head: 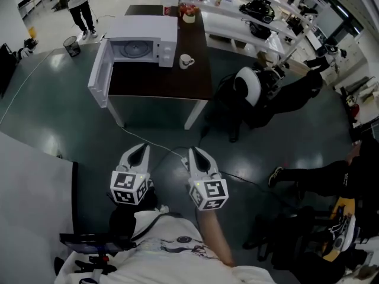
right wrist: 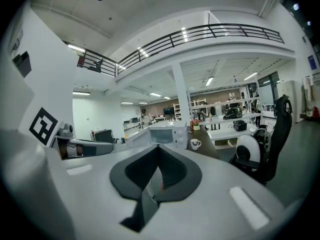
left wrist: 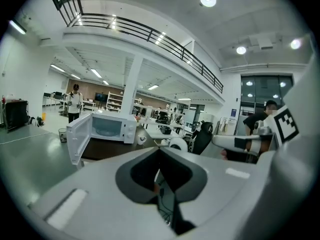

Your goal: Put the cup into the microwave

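Cup beside open microwave on dark table, perhaps glossy floor.

A dark tabletop on white legs stands on the grey-green floor. At its far edge, toward 12 o'clock, sits a small pot of red things. A black office chair with a white headrest stands just beside it at 3 o'clock. A mesh bin sits at 10 o'clock, near a standing person.
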`<state>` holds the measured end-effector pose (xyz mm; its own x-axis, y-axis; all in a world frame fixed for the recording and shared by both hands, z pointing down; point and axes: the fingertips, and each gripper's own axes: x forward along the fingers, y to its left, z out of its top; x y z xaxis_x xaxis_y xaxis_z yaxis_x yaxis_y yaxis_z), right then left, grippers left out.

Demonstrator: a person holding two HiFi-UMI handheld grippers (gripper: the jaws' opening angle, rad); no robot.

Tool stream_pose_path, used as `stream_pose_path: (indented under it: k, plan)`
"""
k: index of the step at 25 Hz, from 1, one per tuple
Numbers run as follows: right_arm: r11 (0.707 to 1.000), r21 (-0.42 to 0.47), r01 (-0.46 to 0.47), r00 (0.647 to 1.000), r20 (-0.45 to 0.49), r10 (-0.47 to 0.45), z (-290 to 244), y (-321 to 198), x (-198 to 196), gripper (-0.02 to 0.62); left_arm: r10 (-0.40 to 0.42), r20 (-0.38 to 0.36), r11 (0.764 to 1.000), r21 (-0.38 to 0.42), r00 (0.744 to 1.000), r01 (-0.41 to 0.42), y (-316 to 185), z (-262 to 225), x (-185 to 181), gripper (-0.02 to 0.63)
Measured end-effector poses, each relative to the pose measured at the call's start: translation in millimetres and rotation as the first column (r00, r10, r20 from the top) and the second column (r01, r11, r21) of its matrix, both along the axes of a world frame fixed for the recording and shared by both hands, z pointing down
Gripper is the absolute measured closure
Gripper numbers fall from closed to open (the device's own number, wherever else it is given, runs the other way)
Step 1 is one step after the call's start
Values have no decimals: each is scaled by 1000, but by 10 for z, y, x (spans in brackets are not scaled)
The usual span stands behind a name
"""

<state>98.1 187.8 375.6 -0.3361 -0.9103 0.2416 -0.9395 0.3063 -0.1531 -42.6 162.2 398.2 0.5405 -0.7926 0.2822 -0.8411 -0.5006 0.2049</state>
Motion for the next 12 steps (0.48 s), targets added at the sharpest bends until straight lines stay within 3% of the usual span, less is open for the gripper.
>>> stream_pose_path:
  k: [6,12]
  plan:
    - [1000,13,-23,1000,-13,23,-107,-520,-191,594,30,-20,1000,-2,999,-30,-523,-38,-187,607]
    - [999,-33,-37,999,-13,37,-9,-688,-271,594,54,-24,997,-50,998,-55,-656,57,-271,607]
